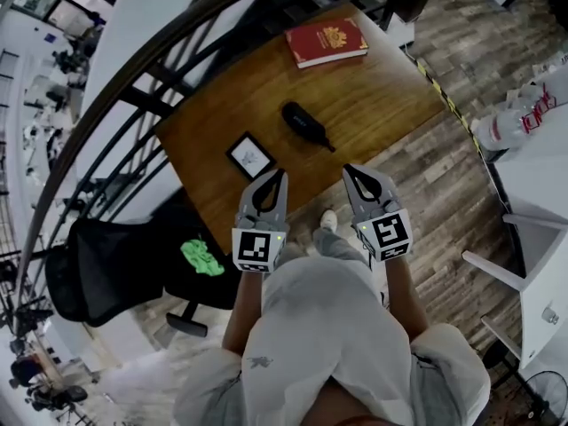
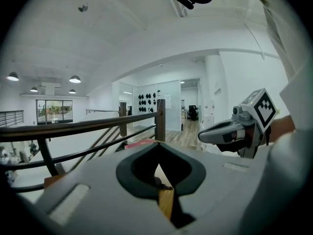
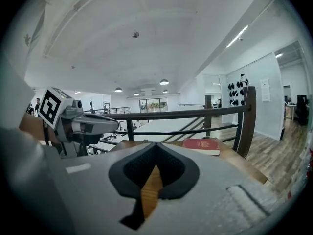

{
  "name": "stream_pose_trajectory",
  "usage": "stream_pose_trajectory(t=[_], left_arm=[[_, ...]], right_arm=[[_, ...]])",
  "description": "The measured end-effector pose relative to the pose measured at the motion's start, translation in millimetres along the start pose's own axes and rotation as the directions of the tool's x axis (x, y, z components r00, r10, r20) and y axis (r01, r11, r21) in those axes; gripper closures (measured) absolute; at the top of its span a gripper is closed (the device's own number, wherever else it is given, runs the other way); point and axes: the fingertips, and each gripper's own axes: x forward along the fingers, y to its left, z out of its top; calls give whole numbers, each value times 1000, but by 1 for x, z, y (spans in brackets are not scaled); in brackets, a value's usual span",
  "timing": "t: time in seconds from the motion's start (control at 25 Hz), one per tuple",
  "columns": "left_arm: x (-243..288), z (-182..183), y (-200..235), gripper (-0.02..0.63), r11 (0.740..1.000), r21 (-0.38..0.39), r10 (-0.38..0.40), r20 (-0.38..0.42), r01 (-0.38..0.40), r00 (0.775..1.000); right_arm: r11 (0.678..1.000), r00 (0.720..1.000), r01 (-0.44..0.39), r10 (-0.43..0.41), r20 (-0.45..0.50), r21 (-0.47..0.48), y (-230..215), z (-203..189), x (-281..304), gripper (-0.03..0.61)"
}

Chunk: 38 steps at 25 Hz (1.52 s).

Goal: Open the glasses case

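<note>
Task thing: glasses case (image 1: 306, 123), dark, oblong, lying flat and slanted near the middle of the wooden table (image 1: 382, 96). It appears to be shut.
Neighbours: red book (image 1: 326, 42) at the far side of the table, well apart from the case. A small framed picture (image 1: 250, 156) lies nearer, to the left, not touching the case.
Left gripper (image 1: 277, 175): jaws pressed together, nothing between them. It is held over the near table edge, pointed approx. at the case, still apart from it.
Right gripper (image 1: 352, 169): jaws also pressed together and empty. It is held beside the left one, near the case's tail end.
Step (judged): approach only. The case is not yet touched and the lid not yet lifted.
Handling (judged): prob. a stiff hard shell, light, with a smooth skin, so it is expected to slide on the wood if it is pushed from one side only. Not fragile, but it is easily spun.
Where to hold (judged): the lower half is to be pinned at one short end w/ one gripper. The lid edge on a long side is to be taken w/ the other. Both jaw pairs must be spread first.
Not clear: the seam and the hinge side cannot be made out. A thin dark tail (image 1: 328, 145) is seen at the case's near end, maybe a strap.
</note>
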Motion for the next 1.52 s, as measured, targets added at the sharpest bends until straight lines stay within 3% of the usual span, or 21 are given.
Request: stream_pose_trajectory(t=[0.4,0.88,1.04,1.28,1.52], left_arm=[[52,-51,14,594,999,-52,-19,-102,13,995],[118,-130,51,575,986,-123,-139,-199,116,970],[140,-152,63,568,984,-147,-136,-224,105,965],[159,-175,70,540,975,-208,-129,-261,75,957],[173,-195,65,495,956,-293,-106,-304,13,947]], right_arm=[[999,989,-24,28,-143,32,-26,-59,55,572],[997,948,73,-64,-312,18,-35,-124,122,561],[995,937,99,-85,-339,25,-44,-137,142,551],[997,931,74,-65,-360,12,-54,-148,167,534],[995,943,24,10,-333,98,-75,-154,182,505]])
